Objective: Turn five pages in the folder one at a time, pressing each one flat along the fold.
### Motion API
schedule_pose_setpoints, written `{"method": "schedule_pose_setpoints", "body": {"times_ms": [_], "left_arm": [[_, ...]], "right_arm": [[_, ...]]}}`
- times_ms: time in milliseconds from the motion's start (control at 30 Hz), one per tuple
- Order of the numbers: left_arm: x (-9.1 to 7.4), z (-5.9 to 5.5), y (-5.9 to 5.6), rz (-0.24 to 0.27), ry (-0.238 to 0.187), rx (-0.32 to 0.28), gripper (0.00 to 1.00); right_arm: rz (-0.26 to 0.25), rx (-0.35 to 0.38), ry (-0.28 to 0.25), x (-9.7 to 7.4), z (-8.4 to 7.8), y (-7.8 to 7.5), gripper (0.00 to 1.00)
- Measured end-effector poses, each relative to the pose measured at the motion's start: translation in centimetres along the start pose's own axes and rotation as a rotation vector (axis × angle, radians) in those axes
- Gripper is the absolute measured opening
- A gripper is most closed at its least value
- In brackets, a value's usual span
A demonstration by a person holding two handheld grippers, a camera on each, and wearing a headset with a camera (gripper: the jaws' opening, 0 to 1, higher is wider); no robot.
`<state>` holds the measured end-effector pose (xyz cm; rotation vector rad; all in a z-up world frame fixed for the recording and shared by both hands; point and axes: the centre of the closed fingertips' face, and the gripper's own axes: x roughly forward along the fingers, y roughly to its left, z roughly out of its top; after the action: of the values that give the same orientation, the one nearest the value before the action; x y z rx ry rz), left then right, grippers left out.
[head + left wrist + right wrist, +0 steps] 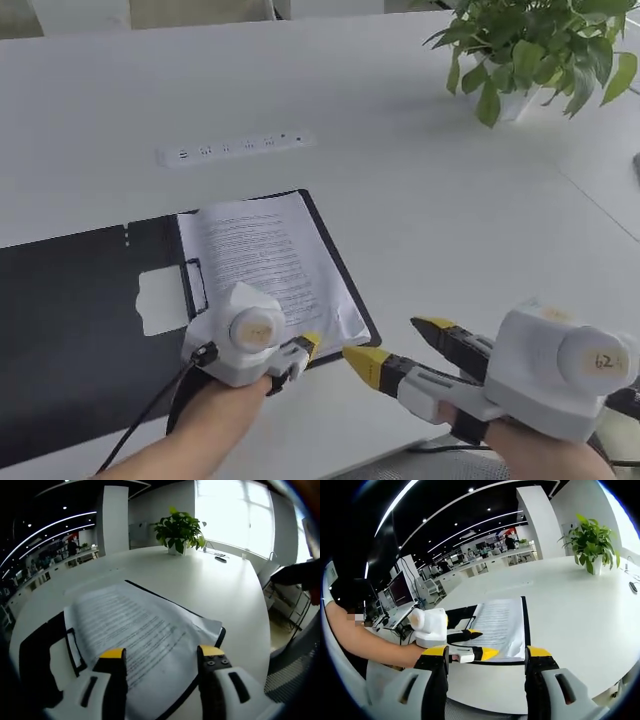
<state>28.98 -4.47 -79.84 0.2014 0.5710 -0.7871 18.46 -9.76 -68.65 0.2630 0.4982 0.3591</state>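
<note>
A black folder (70,330) lies open on the white table, with a stack of printed pages (265,255) clipped on its right half. My left gripper (305,350) hovers at the pages' near edge, open. In the left gripper view its yellow tips straddle the sheet (135,625) with nothing held between them (161,652). My right gripper (400,342) is open too, just off the folder's near right corner and apart from the paper. From the right gripper view (485,652) I see the pages (502,622) and the left gripper (470,642) in front of them.
A white power strip (235,148) lies beyond the folder. A potted plant (530,50) stands at the far right. A metal clip (195,285) holds the pages at the fold. The table's near edge runs just under both grippers, and a cable (150,410) trails from the left one.
</note>
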Motion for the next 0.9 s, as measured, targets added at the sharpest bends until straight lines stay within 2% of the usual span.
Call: {"method": "schedule_pose_setpoints", "body": {"times_ms": [33, 233, 333, 433, 533, 900], "left_arm": [[0.2, -0.2, 0.0, 0.004, 0.011, 0.02, 0.56], [0.8, -0.5, 0.0, 0.025, 0.003, 0.049, 0.53], [0.9, -0.6, 0.0, 0.026, -0.022, 0.059, 0.52], [1.0, -0.5, -0.1, 0.009, -0.067, 0.071, 0.51], [0.9, -0.6, -0.1, 0.002, -0.094, 0.062, 0.5], [1.0, -0.6, -0.7, -0.016, -0.122, 0.065, 0.36]], "right_arm": [[0.0, -0.001, 0.005, 0.0, -0.1, 0.0, 0.6], [0.0, -0.004, 0.011, 0.3, -0.2, -0.2, 0.6], [0.0, -0.002, 0.014, 0.5, -0.3, -0.2, 0.6], [0.001, -0.003, 0.019, 0.8, -0.4, -0.3, 0.6], [0.004, -0.002, 0.017, 1.0, -0.3, -0.2, 0.6], [0.012, -0.014, 0.031, 1.7, -0.2, -0.2, 0.59]]}}
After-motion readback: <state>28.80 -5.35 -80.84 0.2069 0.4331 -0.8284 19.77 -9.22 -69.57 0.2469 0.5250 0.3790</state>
